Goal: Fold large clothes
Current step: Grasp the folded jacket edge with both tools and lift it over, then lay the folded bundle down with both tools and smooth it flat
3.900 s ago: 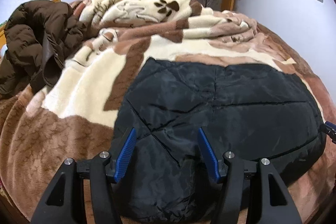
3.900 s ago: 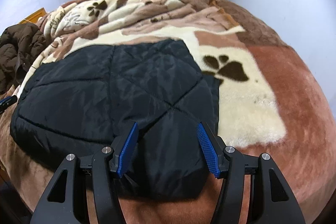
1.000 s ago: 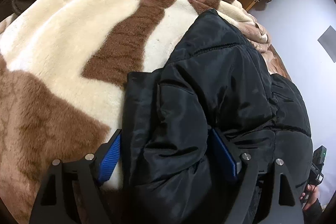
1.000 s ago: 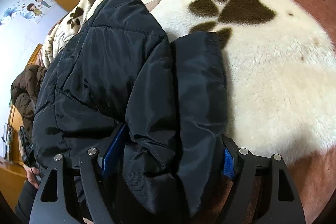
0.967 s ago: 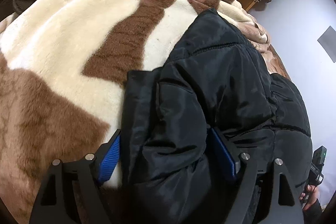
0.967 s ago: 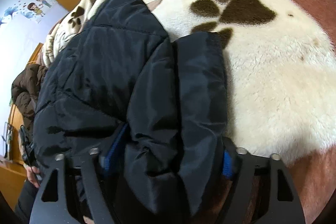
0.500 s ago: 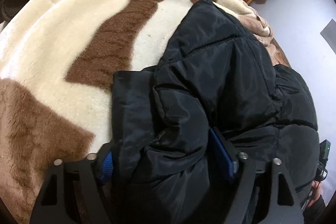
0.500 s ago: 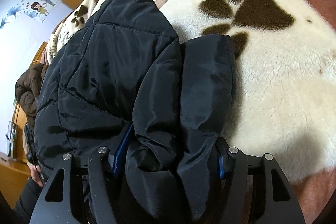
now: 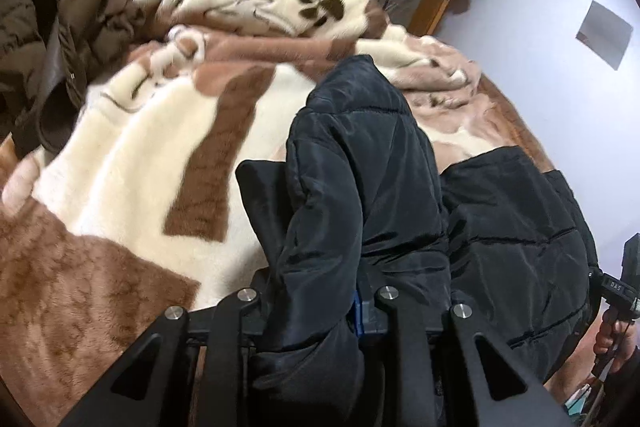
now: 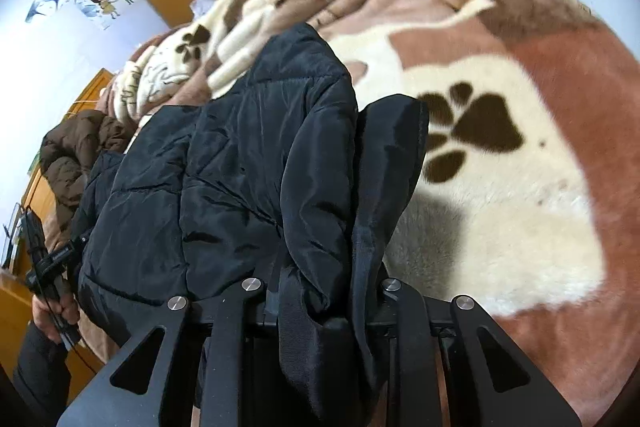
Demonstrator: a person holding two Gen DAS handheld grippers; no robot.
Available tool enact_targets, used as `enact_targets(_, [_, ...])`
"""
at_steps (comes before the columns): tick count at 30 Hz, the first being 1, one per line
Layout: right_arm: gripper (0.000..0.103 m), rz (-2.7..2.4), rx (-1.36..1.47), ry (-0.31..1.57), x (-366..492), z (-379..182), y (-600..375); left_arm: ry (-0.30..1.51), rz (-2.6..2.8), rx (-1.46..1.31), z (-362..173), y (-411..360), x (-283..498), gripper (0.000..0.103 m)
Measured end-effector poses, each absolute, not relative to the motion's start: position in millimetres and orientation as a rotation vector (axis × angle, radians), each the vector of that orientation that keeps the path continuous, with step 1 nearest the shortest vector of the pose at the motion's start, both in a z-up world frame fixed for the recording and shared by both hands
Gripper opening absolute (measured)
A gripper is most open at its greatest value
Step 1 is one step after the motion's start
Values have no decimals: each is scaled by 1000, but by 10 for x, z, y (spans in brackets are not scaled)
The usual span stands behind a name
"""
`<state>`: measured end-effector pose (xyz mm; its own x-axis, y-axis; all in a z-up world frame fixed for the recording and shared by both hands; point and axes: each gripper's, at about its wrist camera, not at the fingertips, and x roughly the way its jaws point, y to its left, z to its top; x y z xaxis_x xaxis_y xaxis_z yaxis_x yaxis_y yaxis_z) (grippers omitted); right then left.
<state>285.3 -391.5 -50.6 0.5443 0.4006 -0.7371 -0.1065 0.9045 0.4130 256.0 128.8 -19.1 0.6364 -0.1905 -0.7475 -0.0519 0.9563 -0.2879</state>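
The left tongs are pinched on a bunched near edge of the black padded jacket, its fabric swelling up between the two arms and hiding most of the blue pads. The right tongs likewise clamp a gathered fold of the same jacket, with a sleeve-like flap standing beside it. The jacket hangs lifted at the near side while its far part rests on the paw-print blanket covering the bed. A brown coat lies heaped at the bed's left side.
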Motion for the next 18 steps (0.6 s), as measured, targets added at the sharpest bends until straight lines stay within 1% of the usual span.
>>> enact_targets(5, [24,312,346,897,2720,-211,-3995,832,-102,-290,162,1195,2480,25])
enact_targets(10, [24,290,338,857,2687,-26,-4231,790,-139,-279,432,915,2529,25])
enact_targets(14, [24,244,335,834,2762,54,-4585,783,-178,-280,478,556,2712,25])
enact_targets(18, [24,191,328,834,2919,31,-4907,802,-218,-287,352,162,2967,25])
